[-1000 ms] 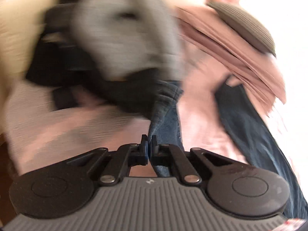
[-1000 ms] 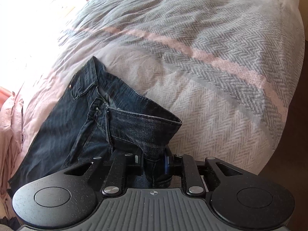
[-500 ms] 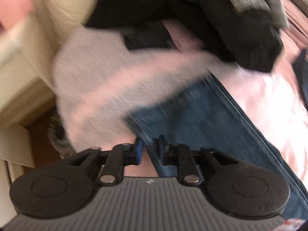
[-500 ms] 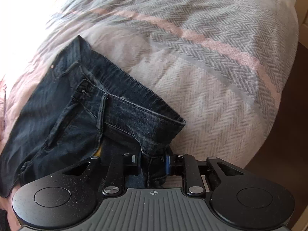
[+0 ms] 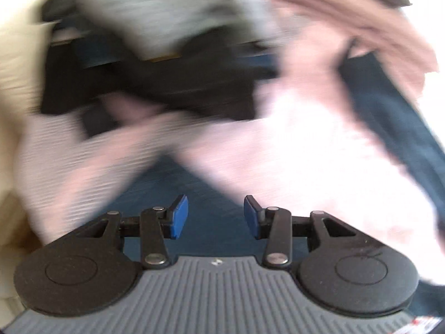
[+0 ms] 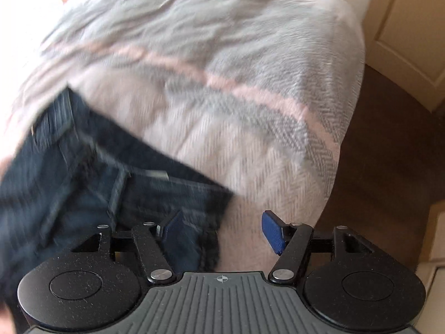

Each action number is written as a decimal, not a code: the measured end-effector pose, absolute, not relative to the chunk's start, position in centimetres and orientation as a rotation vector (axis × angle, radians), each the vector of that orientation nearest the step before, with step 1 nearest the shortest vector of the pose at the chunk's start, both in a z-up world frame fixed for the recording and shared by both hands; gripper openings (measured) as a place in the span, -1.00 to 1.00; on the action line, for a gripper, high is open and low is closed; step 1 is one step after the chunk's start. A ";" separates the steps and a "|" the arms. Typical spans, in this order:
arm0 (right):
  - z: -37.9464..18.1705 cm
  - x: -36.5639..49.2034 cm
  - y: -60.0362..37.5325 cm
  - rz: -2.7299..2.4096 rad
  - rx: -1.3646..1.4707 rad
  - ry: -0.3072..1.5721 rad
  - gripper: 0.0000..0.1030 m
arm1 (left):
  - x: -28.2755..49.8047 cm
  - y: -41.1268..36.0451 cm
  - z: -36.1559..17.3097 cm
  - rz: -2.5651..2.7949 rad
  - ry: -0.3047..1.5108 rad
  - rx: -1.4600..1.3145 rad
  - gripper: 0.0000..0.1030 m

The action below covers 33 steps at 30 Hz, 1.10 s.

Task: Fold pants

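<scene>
Your left gripper (image 5: 215, 215) has its blue pads spread wide, nothing between them. Blue denim of the pants (image 5: 211, 194) lies directly under and ahead of the gap, and a second dark strip of them runs down the far right of that view. On your left the cream edge (image 5: 16, 83) closes in; ahead a blurred heap of dark and grey clothes (image 5: 167, 64) blocks the way, with pale pink bedding between.

Your right gripper (image 6: 224, 231) is also spread apart and empty. The waist end of the pants (image 6: 91, 172) lies on the herringbone blanket (image 6: 250, 117), left of and under the left pad, its corner reaching just into the gap. To the right the blanket drops off at the bed's edge to dark wood floor (image 6: 389, 153), with a cream door (image 6: 411, 27) beyond.
</scene>
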State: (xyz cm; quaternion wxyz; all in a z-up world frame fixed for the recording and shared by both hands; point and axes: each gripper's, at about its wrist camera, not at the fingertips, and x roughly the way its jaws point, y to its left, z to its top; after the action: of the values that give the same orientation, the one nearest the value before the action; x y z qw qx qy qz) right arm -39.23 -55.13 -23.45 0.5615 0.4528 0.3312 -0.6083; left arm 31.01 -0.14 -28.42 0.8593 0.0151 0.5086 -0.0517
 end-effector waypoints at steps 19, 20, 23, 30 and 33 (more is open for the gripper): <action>-23.2 -37.3 -59.9 -1.588 1.088 0.802 0.18 | 58.1 -26.6 -32.5 -0.283 0.917 0.409 -0.59; -23.5 -36.7 -60.0 -1.581 1.085 0.819 0.18 | 58.4 -26.4 -32.8 -0.287 0.922 0.419 -0.95; -24.2 -35.0 -60.2 -1.571 1.067 0.854 0.18 | 57.6 -23.1 -30.7 -0.321 0.817 0.268 -0.99; -25.8 -31.2 -61.1 -1.527 1.085 0.873 0.18 | 55.5 -12.1 -31.0 -0.123 0.817 0.058 -0.65; -26.1 -29.4 -61.3 -1.489 1.074 0.882 0.18 | 55.1 -11.4 -32.9 -0.082 0.903 0.101 -0.61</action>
State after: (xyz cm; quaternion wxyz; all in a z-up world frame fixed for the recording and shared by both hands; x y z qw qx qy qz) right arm -29.39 -61.33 -26.13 0.5246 0.4489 0.3685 -0.6225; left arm 55.12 -11.36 -32.95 0.8977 0.0485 0.4361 -0.0394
